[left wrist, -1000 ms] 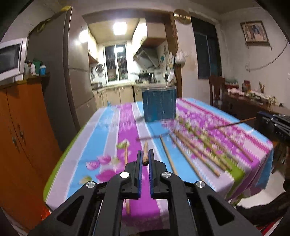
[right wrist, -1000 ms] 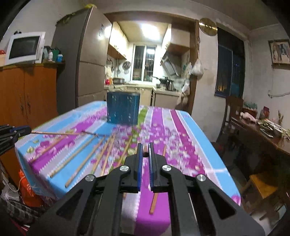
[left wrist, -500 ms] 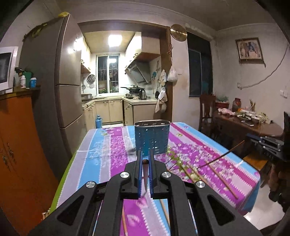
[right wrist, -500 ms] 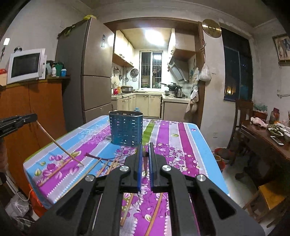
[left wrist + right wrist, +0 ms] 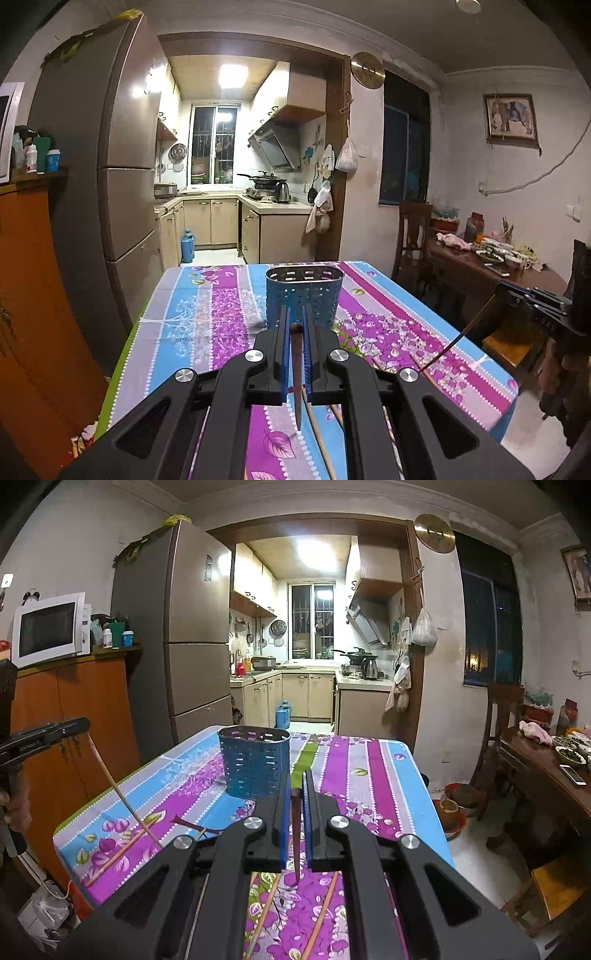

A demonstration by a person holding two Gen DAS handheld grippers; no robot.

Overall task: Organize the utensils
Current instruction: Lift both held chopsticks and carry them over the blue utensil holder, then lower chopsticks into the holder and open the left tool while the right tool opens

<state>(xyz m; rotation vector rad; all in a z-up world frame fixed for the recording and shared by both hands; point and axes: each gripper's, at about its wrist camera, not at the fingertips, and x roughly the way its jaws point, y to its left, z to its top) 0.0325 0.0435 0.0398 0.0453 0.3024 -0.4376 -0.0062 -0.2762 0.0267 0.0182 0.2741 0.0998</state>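
Nearest the lens in each wrist view, a chopstick stood clamped between the fingers: the left gripper (image 5: pixel 294 325) was clenched on a dark chopstick (image 5: pixel 296 369) whose tip hung down toward the cloth, and the right gripper (image 5: pixel 294 788) was clenched in the same way on a second dark chopstick (image 5: pixel 296 834). Both sticks were clear of the bench (image 5: pixel 207 314), which was covered in a striped floral cloth. Under and just beyond the fingers, more chopsticks lay loose on the cloth: a few pale ones (image 5: pixel 321 912) below the right gripper, another pair (image 5: pixel 114 853) near the bench's left corner in that view, and one (image 5: pixel 317 432) below the left gripper. Farther on, near the middle of the bench, stood the blue perforated utensil holder (image 5: pixel 303 295), upright; through its open rim only the inner divider showed, with no stick rising above the rim. Judged from this, the sorting looked to be at an early stage: two chopsticks were picked up and raised but not yet dropped in, the holder appeared empty, and several sticks on the cloth remained to be gathered. The likely next step was to carry both held sticks over the rim and lower them in tip first.
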